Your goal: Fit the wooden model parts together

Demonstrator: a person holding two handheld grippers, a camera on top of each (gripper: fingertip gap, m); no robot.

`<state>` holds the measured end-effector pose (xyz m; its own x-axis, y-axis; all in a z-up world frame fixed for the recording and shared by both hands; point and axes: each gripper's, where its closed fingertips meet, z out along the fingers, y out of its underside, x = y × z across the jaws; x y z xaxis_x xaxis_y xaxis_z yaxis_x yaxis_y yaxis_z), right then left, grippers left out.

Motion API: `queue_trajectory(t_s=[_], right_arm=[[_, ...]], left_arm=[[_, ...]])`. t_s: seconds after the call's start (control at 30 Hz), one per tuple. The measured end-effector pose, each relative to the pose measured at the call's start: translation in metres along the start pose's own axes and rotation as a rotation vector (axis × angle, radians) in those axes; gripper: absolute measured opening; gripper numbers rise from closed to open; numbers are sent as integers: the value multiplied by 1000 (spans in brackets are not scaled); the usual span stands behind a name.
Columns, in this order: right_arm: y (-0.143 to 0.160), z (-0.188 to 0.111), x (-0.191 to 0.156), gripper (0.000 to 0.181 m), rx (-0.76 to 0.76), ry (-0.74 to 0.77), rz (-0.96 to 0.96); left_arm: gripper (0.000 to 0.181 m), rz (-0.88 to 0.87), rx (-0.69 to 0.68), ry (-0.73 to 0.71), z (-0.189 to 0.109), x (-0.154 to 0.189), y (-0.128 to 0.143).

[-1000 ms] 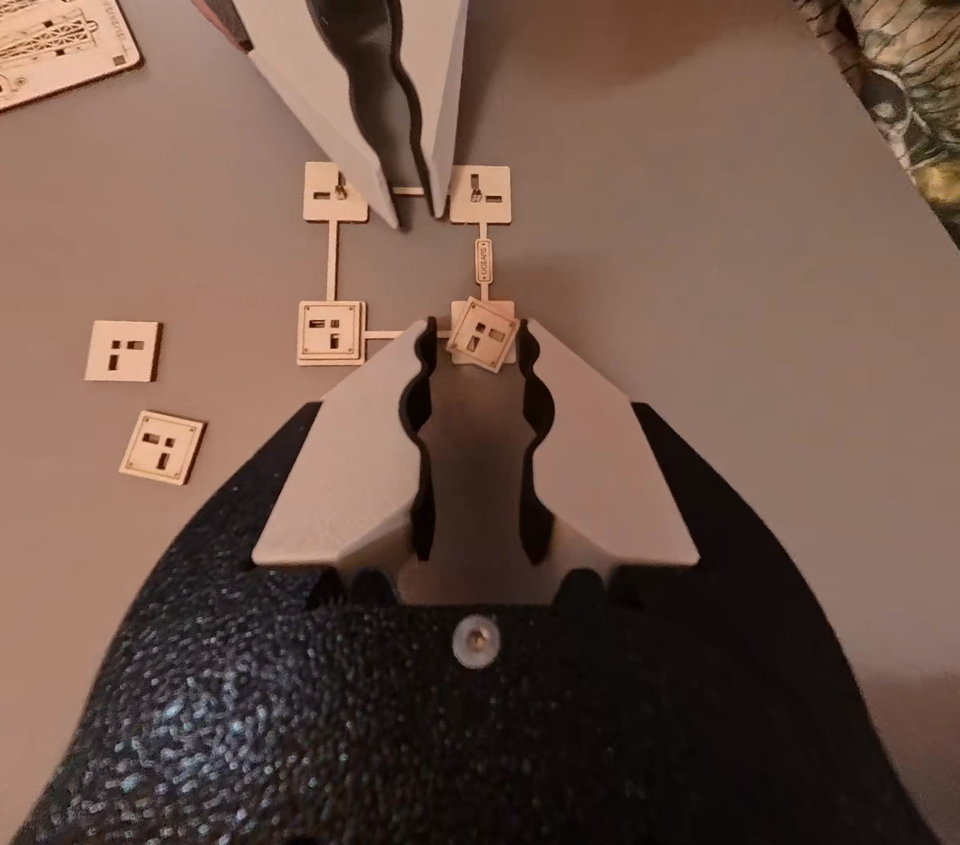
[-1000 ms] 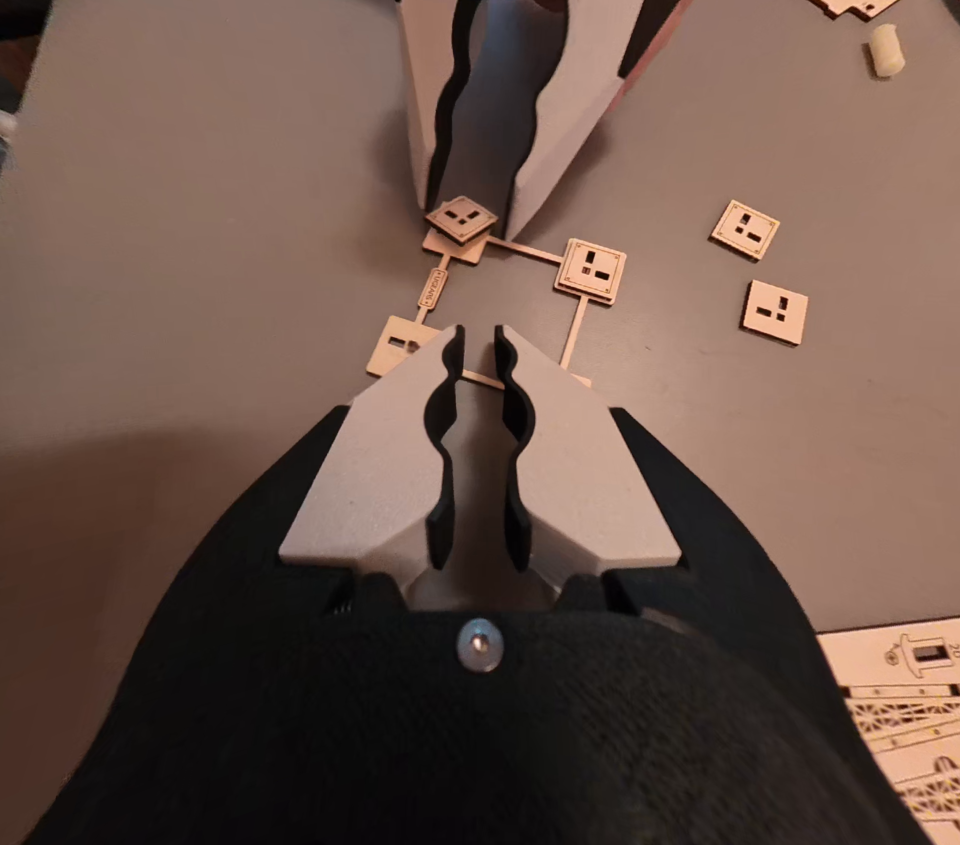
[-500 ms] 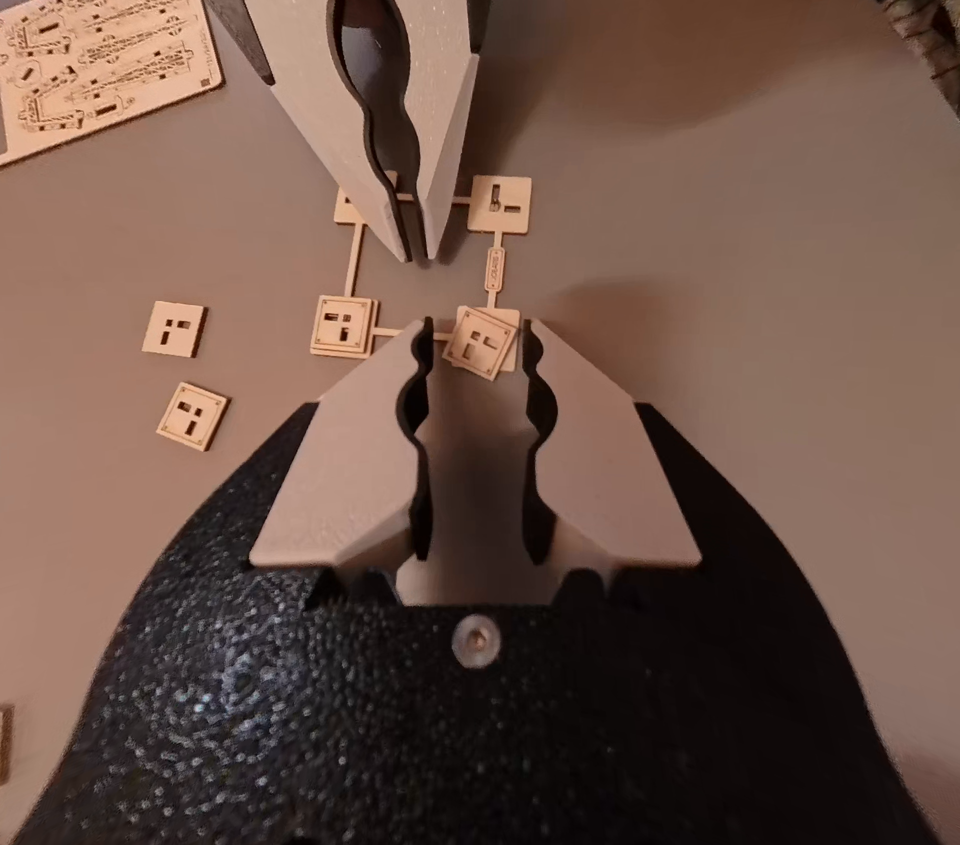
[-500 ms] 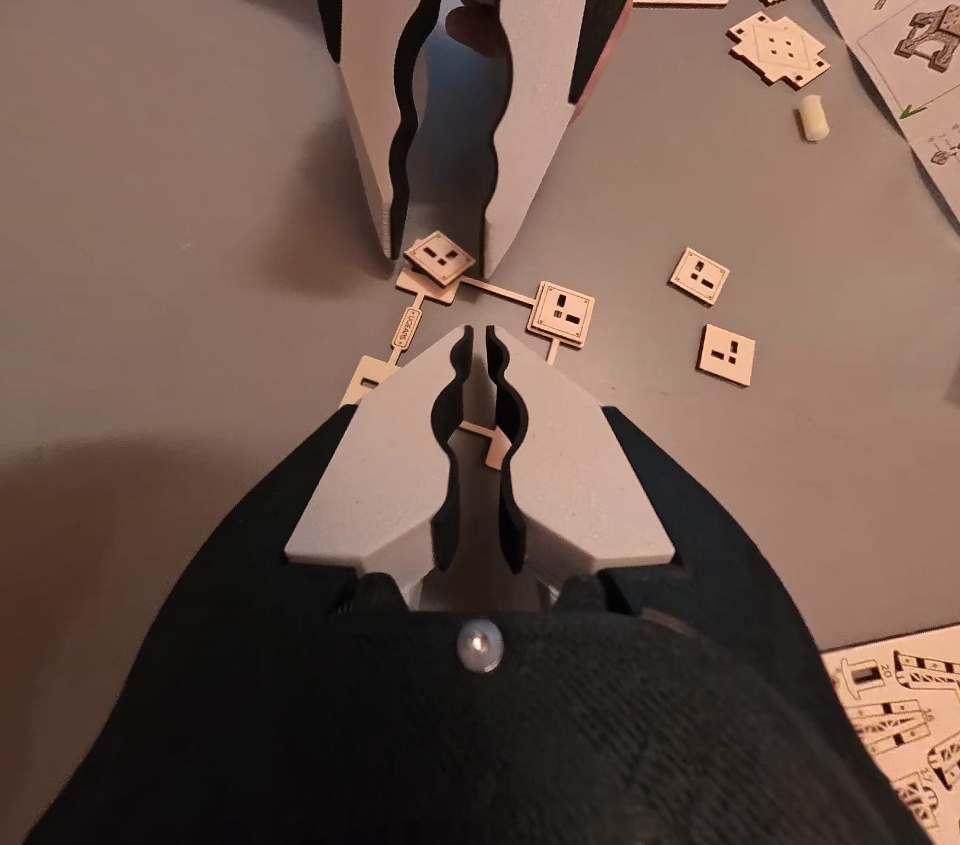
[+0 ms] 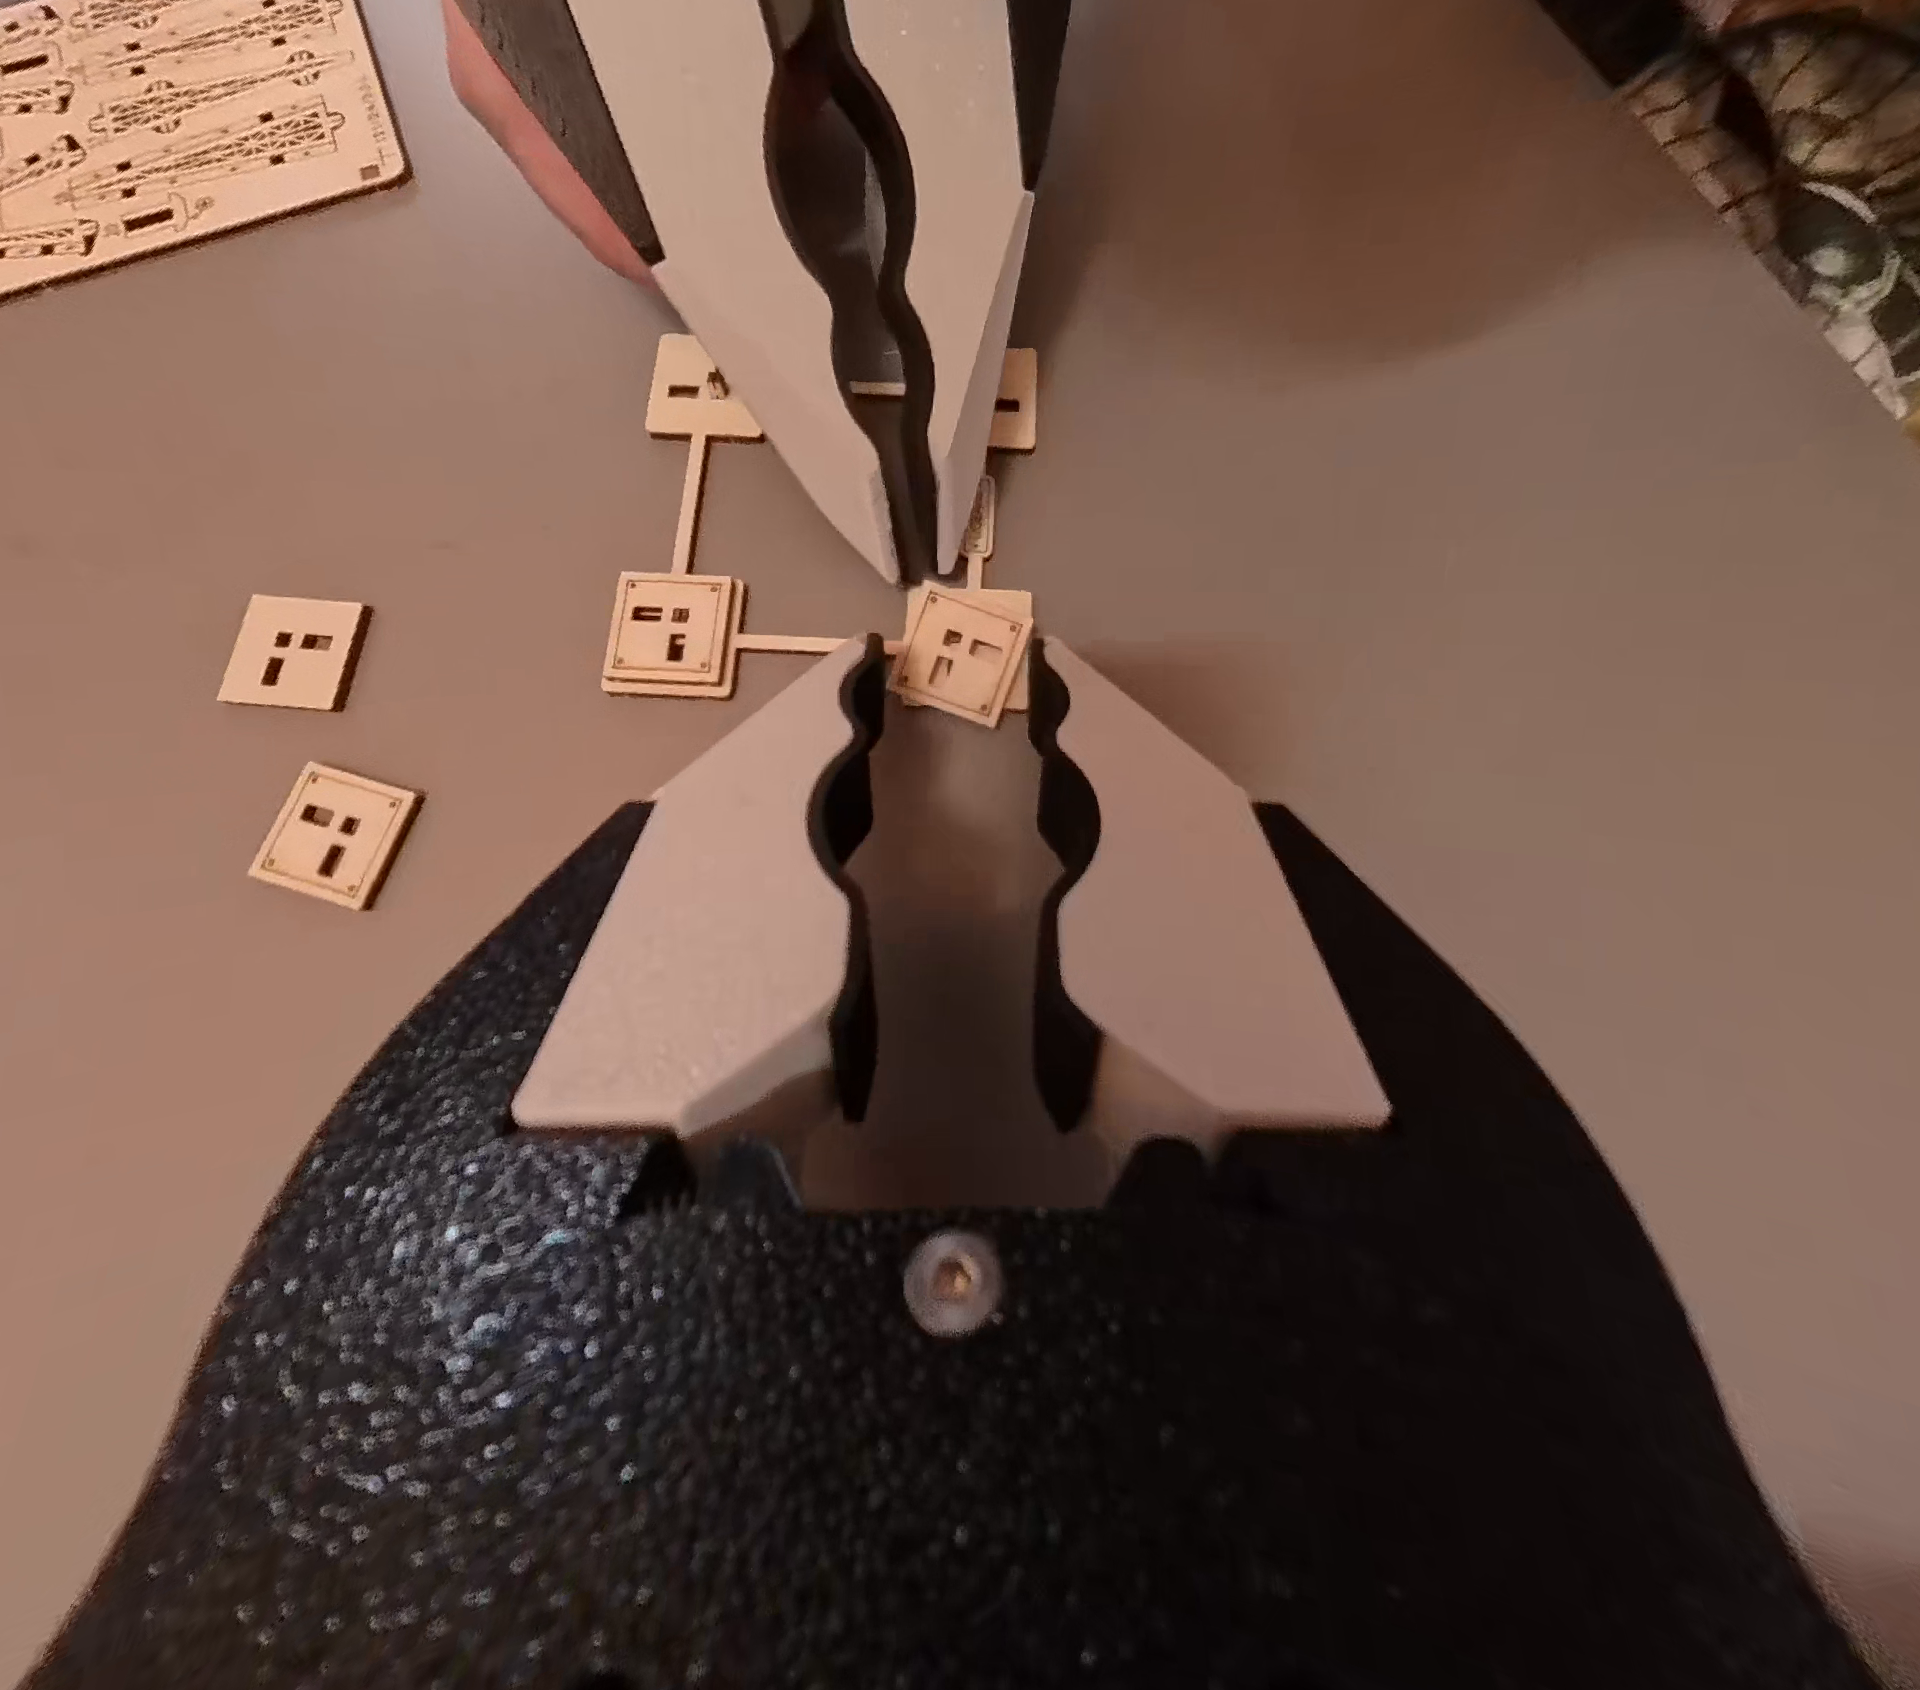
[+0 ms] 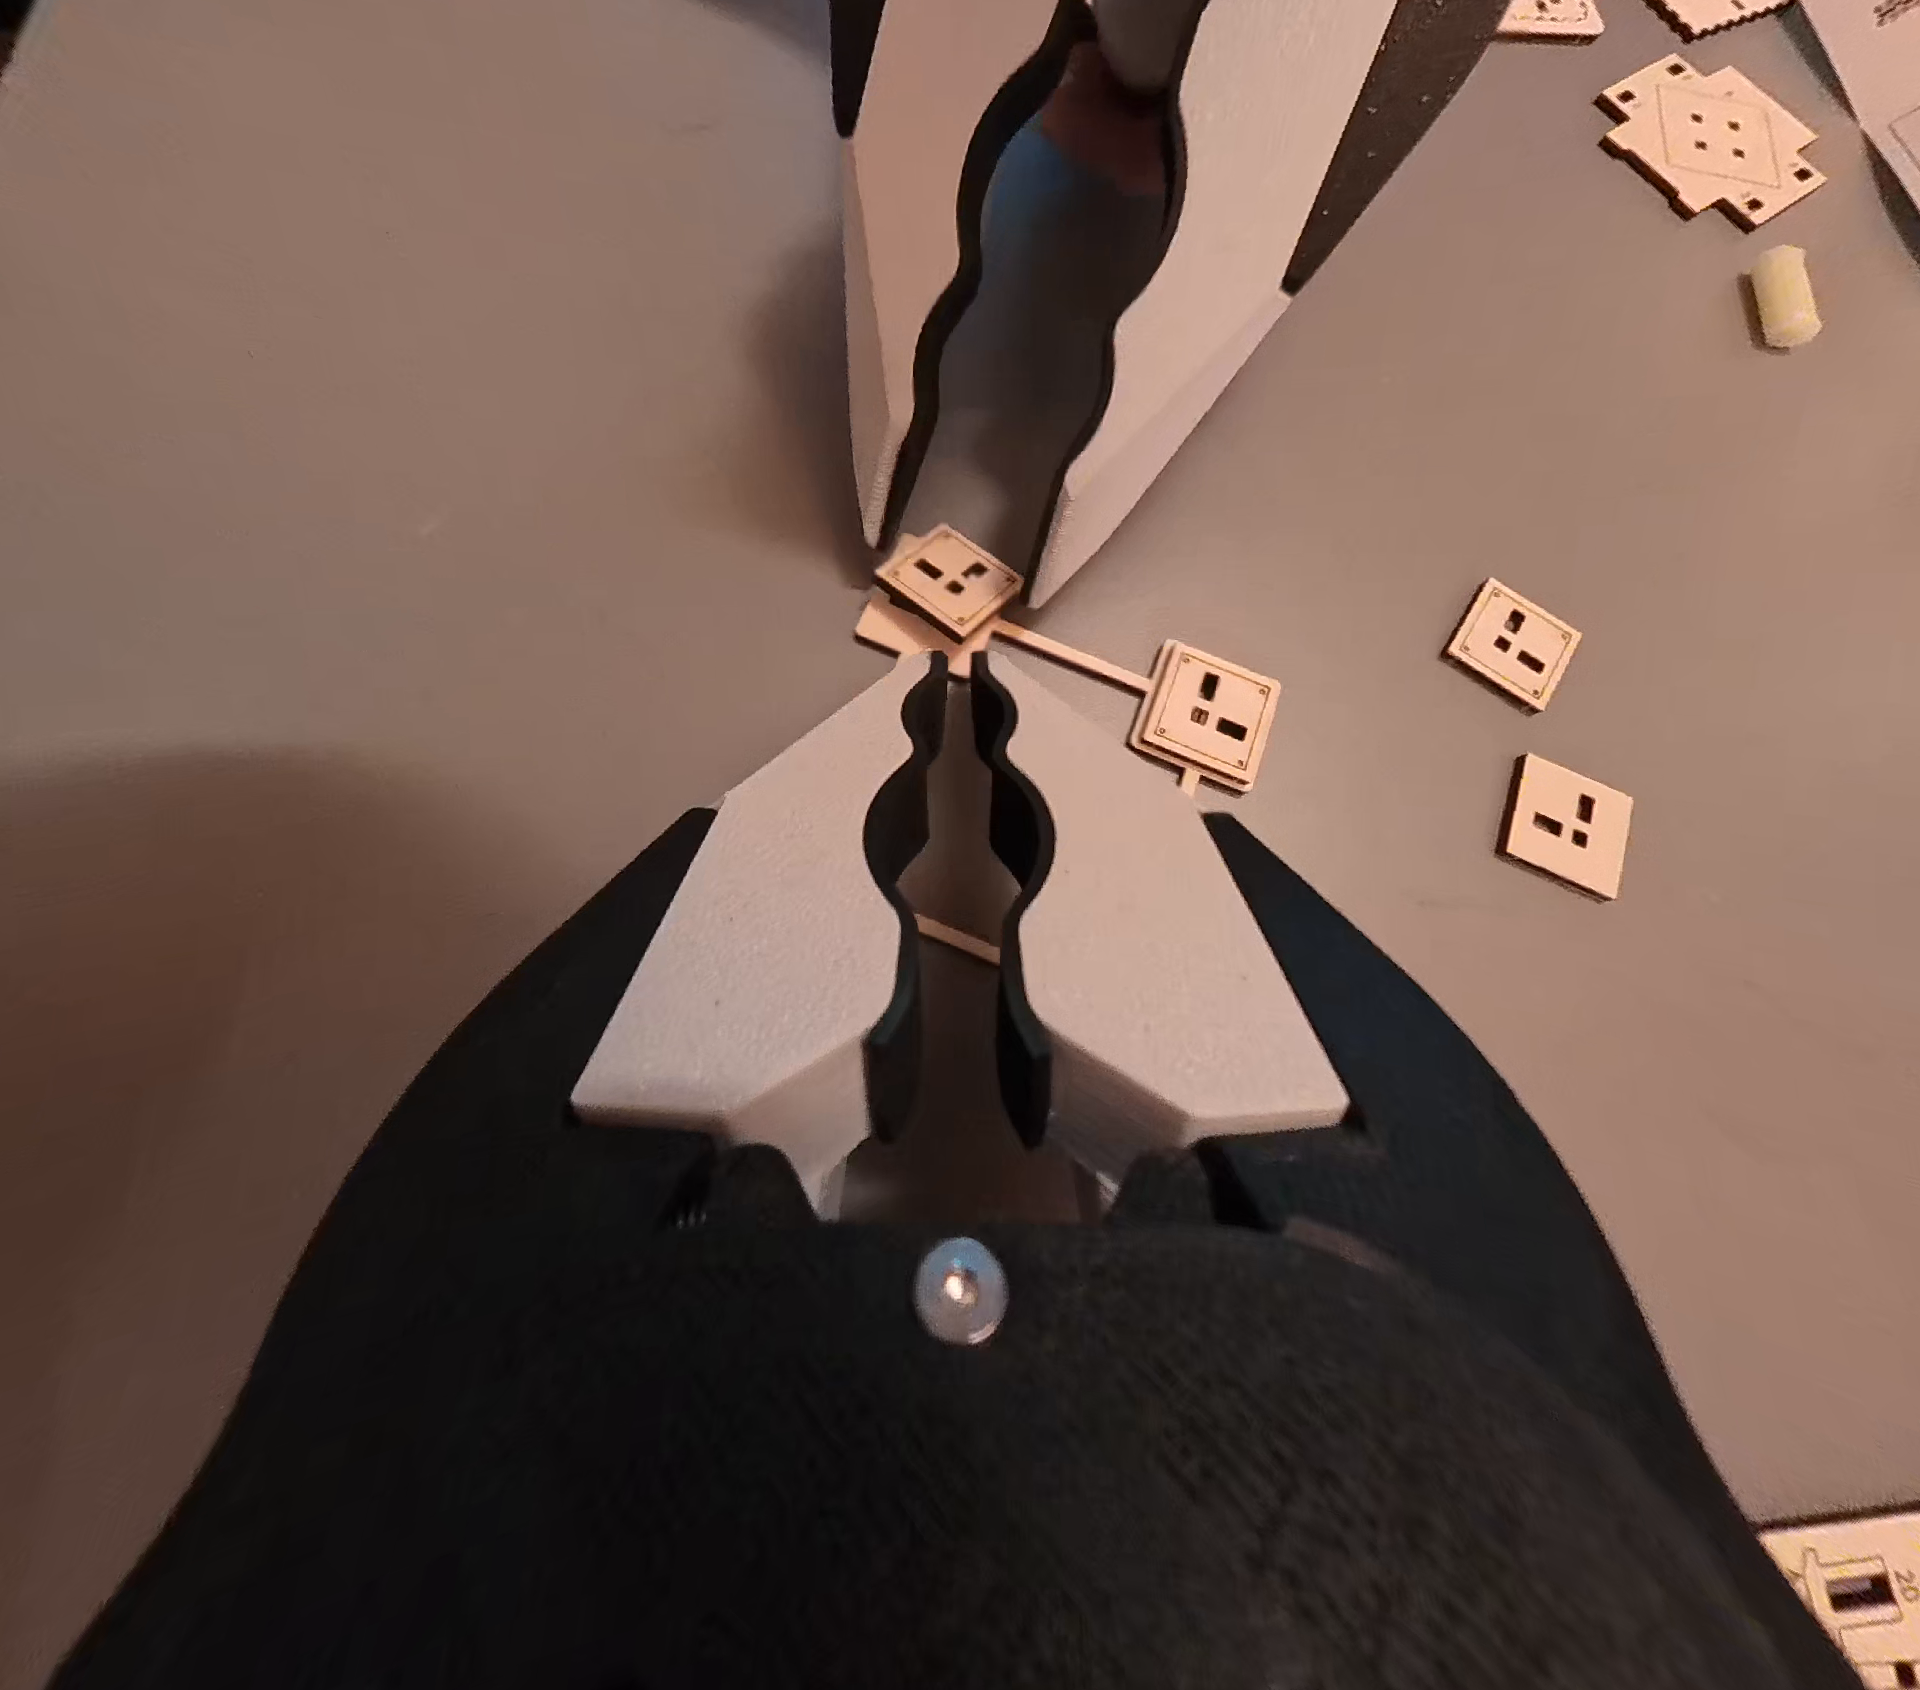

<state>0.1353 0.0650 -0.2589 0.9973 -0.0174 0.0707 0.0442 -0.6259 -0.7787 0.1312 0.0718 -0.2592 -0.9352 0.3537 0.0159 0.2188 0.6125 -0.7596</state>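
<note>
Right at the left tips: loose square tile point(image 5: 961, 651) sits skewed on top of a frame pad, lying flat on the bench point(image 5: 1351, 601), dead ahead between the two tips.
Left gripper point(image 5: 956, 664): jaws at a middling gap, holding nothing, one tip just off each side of the tile. Looks like they'd bracket it if they shut.
Tile axis: it's square, so no long side, but it's turned off the pad's lines, corners pointing at an angle to the jaws. My guess is squaring it up is the whole next move.
Just beyond: right gripper point(image 5: 920, 575) comes in from the opposite side, jaws narrow with a thin slit left, nothing visibly in them. Tips hover at the tile's far edge; touching or not, can't tell.
Nearer one: both are about equally close, but only the left's gap is wide enough to straddle it.
Farther left: wooden frame point(image 5: 694, 497) with thin bars linking four pads; one pad carries a seated tile point(image 5: 670, 635).
Spare tiles point(image 5: 296, 653): two loose ones well apart on the left.
Far corner: uncut part sheet point(image 5: 187, 92).
</note>
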Motion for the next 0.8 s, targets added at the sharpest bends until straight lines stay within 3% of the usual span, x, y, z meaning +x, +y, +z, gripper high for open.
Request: queue_trajectory(t_s=[0.4,0.8], right_arm=[[5,5,4,0,-41,19,-23],[5,5,5,0,-42,36,-22]], left_arm=[[21,36,-56,-38,6,3,-1],[21,-103,-168,-266,4,0,1]])
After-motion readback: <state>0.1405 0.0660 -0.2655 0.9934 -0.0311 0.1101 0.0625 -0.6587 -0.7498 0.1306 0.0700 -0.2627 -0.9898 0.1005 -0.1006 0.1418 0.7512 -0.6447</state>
